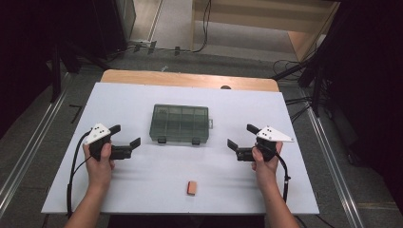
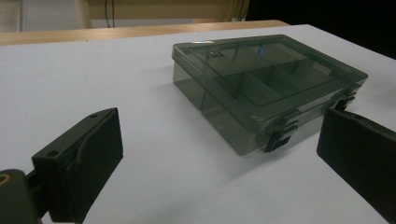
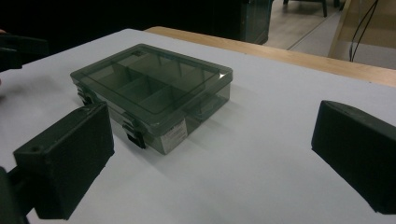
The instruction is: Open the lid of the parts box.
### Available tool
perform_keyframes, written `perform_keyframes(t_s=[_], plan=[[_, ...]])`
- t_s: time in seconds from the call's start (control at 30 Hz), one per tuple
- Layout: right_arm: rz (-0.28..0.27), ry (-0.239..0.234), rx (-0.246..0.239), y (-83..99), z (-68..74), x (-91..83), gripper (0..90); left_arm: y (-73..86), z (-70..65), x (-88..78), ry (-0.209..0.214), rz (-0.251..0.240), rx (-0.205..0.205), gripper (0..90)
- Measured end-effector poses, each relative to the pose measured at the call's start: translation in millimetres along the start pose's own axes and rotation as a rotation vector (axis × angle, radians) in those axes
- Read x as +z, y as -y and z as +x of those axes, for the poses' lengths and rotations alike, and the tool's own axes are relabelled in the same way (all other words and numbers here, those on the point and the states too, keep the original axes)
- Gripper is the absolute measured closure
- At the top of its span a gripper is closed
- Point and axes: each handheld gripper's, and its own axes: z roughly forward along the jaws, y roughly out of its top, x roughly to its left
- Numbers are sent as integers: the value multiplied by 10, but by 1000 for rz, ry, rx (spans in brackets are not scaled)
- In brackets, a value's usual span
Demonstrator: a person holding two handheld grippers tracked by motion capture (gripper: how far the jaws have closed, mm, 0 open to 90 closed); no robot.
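Observation:
A smoky transparent compartment box (image 1: 180,124) lies with its lid down in the middle of the white table (image 1: 142,180), two latches on its near side. It appears as the box (image 2: 266,84) in the left gripper view and as the box (image 3: 149,88) in the right gripper view. My left gripper (image 1: 127,136) is held left of the box, open and empty, jaws pointing right. My right gripper (image 1: 241,136) is held right of the box, open and empty, jaws pointing left. A small orange block (image 1: 192,187) rests near the table's front edge, between the two hands.
A wooden strip (image 1: 190,79) runs along the table's far edge. Cables trail from both grippers toward the front edge. Dark floor, rails and equipment surround the table.

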Motion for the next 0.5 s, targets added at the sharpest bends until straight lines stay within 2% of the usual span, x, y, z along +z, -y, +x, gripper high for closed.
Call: perform_keyframes(t_s=[0.07,0.1,0.17,0.23,0.3,0.37,0.4,0.43,0.47,0.5], plan=[[3,9,15,-30,17,46,0,-48,-45,58,13,-5,21,0],[6,18,22,-44,27,66,36,-65,-52,72,14,-4,27,0],[1,21,30,-52,38,85,45,-79,-59,85,15,-8,28,8],[5,11,58,-66,53,170,155,-112,-68,116,11,-27,13,59],[7,11,75,-72,58,201,181,-130,-67,127,19,-32,7,62],[32,3,63,-102,102,293,288,-174,-72,134,6,-38,-6,154],[32,3,63,-102,102,293,288,-174,-72,134,6,-38,-6,158],[62,11,42,-123,149,367,375,-200,-72,155,2,-27,-13,212],[70,8,37,-129,165,389,426,-200,-72,155,2,-27,-13,282],[70,8,37,-129,165,389,426,-213,-67,170,-1,-20,-22,282]])
